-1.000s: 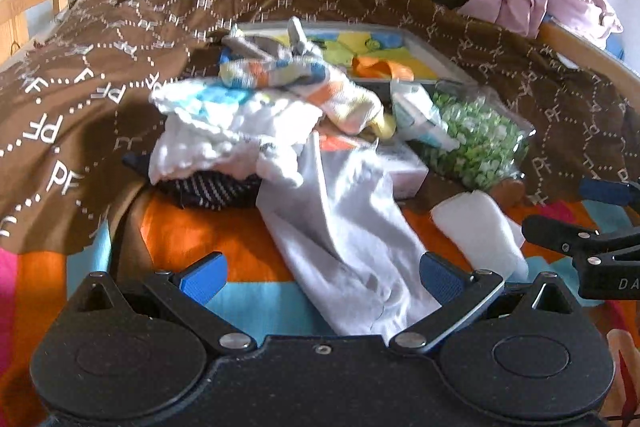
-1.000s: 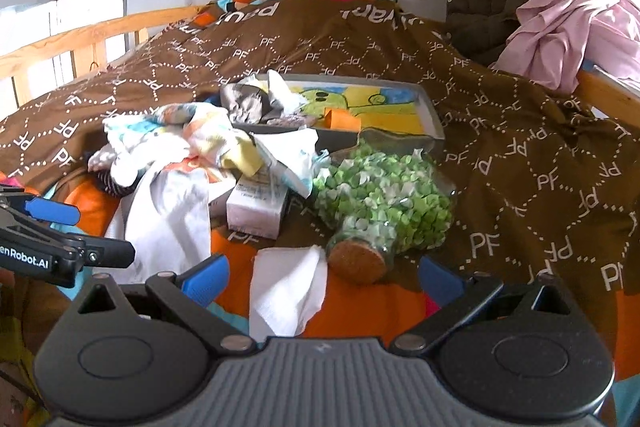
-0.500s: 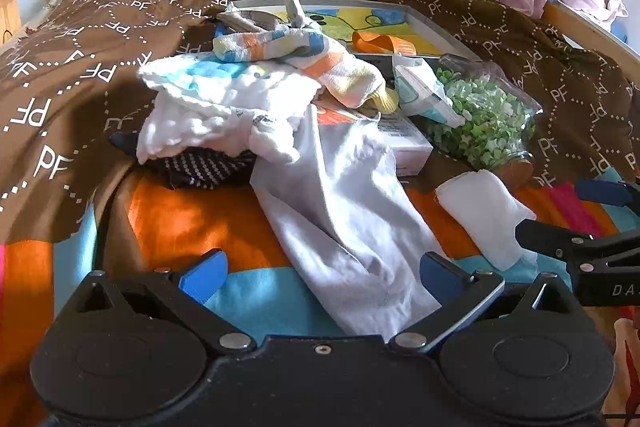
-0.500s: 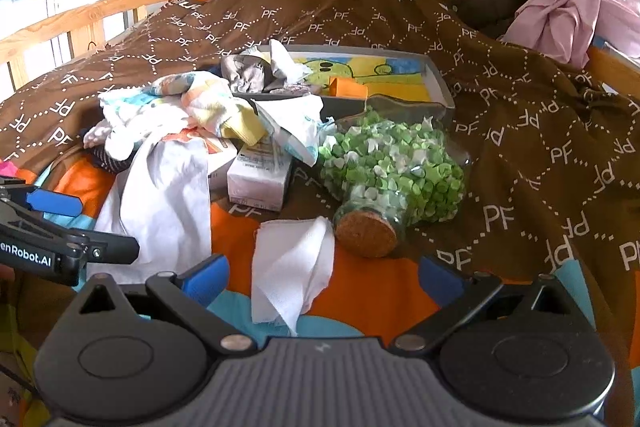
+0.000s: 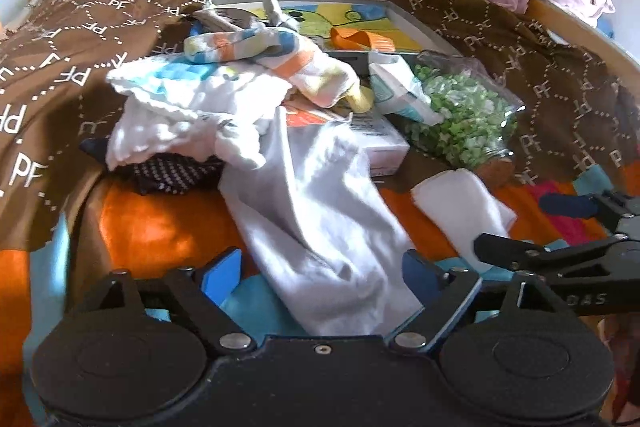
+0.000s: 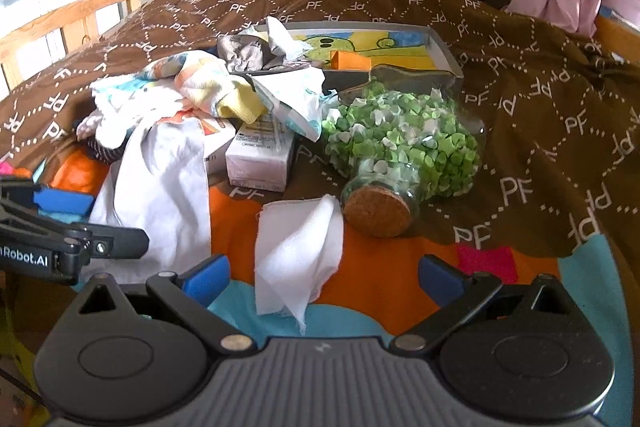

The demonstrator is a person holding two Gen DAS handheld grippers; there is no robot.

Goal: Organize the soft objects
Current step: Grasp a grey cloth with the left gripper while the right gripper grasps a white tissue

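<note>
Both sets of jaws stand spread and empty: the left gripper (image 5: 320,273) straddles the near end of a long white cloth (image 5: 316,223), and the right gripper (image 6: 324,277) frames a small white cloth (image 6: 296,251) lying beside a corked jar (image 6: 400,155). Little looks sorted yet, I judge. Socks (image 5: 276,59), cloths and boxes (image 6: 260,155) sit heaped before the tray (image 6: 440,47), which holds only a few crumpled pieces.

"PF" across the brown blanket (image 6: 520,75); "Robot.AI" on left hand-held gripper (image 6: 60,223).
</note>
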